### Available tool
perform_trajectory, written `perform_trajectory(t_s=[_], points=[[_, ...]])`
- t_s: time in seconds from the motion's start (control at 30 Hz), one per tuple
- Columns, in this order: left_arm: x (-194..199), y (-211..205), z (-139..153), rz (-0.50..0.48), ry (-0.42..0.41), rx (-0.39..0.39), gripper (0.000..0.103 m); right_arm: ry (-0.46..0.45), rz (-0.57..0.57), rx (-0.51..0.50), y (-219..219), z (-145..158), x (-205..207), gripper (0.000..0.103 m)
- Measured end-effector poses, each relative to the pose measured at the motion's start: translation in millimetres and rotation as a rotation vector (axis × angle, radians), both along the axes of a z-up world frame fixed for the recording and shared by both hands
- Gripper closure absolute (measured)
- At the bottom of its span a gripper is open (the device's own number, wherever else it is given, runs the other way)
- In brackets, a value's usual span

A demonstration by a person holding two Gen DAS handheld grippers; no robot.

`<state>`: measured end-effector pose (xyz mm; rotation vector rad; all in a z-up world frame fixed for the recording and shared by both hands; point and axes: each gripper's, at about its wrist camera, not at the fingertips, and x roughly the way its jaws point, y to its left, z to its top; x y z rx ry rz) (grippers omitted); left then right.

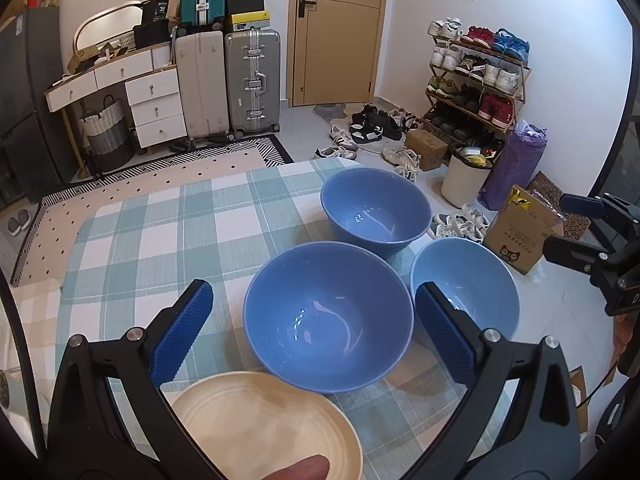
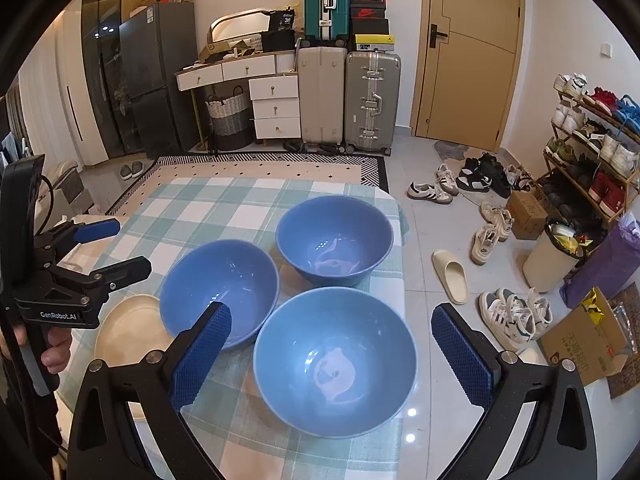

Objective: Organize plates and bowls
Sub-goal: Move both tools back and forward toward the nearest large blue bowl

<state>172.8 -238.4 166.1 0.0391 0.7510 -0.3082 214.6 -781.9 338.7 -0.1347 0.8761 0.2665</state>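
Observation:
Three blue bowls stand upright and empty on a green checked tablecloth (image 1: 160, 240). My left gripper (image 1: 314, 332) is open, and the middle bowl (image 1: 328, 316) lies between its fingers without touching them. A cream plate (image 1: 264, 428) lies just below that bowl, near a fingertip. The far bowl (image 1: 376, 208) and the right bowl (image 1: 468, 284) stand beside it. My right gripper (image 2: 332, 356) is open above the near bowl (image 2: 336, 360). Also in this view are the left bowl (image 2: 220, 288), the far bowl (image 2: 334, 238), the plate (image 2: 128, 328) and the left gripper (image 2: 116, 248).
The table's right edge (image 2: 402, 280) runs close to the bowls. On the floor beyond it lie shoes (image 2: 512, 316), a slipper (image 2: 452, 276), a cardboard box (image 2: 584, 340) and a white bin (image 2: 552, 260). Suitcases (image 2: 372, 100) and a drawer unit (image 2: 276, 104) stand at the back wall.

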Motion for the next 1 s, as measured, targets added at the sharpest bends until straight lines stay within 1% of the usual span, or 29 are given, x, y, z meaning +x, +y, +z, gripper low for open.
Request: perform_trajectory(t_s=[0.33,0.5,0.63,0.8,1.0], points=[[36,-7,2,0.013,0.024,0.015,0.002,0.028,-0.038,0.035,-16,0,33,0.001],[52,-14,0,0.015,0.03,0.033,0.002,0.058,-0.053,0.061,-24,-5,50,0.001],[70,-21,-4,0.013,0.044,0.036,0.002,0.063,-0.061,0.065,-27,-10,64,0.001],[95,-35,-14,-0.008,0.064,0.041,0.002,0.083,-0.082,0.062,-33,-18,86,0.001],[125,-50,-33,-0.026,0.097,0.043,0.002,0.121,-0.115,0.055,-38,-41,114,0.001]])
